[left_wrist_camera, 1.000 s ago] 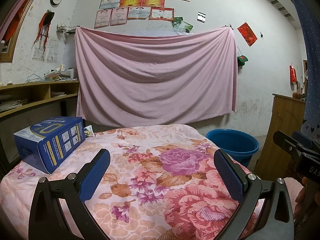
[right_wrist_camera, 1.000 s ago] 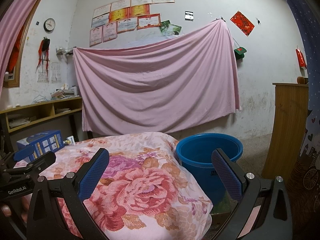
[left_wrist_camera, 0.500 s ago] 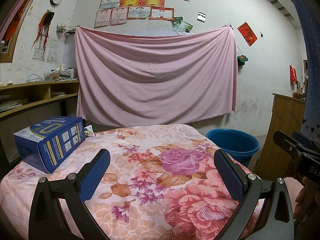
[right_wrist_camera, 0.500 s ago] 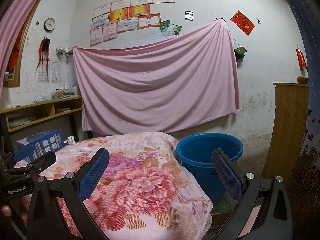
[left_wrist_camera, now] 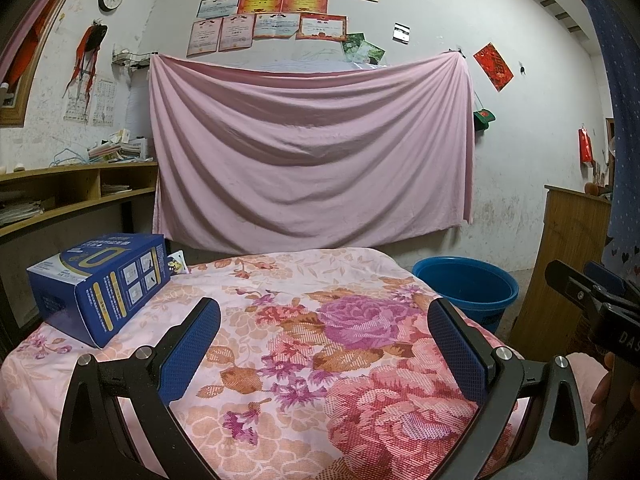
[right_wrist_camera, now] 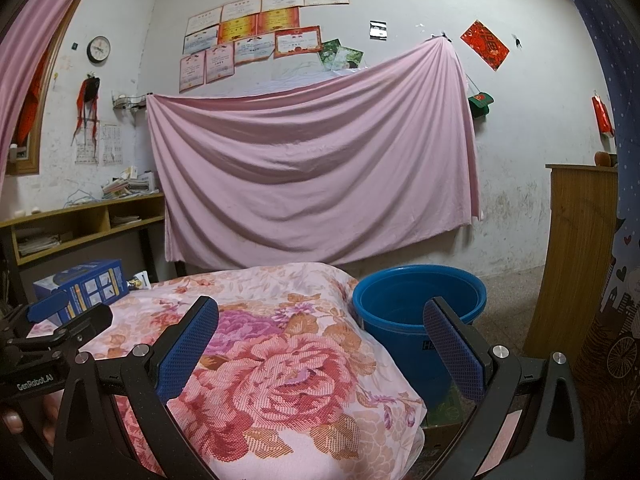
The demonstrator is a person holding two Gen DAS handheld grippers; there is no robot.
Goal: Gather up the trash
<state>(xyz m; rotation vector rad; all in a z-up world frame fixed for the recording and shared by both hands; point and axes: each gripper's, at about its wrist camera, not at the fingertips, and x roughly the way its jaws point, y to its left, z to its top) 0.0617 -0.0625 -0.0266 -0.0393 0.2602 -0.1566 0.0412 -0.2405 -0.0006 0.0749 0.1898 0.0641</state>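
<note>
Floral cloth (left_wrist_camera: 304,344) covers table. Blue box (left_wrist_camera: 100,284), carton with white and yellow print, lies at its far left corner. Blue bucket (right_wrist_camera: 420,304) stands beside table. Left gripper (left_wrist_camera: 324,344) and right gripper (right_wrist_camera: 320,340) both spread wide, empty.

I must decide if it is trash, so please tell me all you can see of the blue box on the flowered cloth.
The blue box is a rectangular carton, cardboard by its look, printed with a yellow-ringed logo and small white picture panels. It looks closed and undented. It lies on its long side at the left far corner of the flowered cloth, touching nothing else that I can see.
</note>
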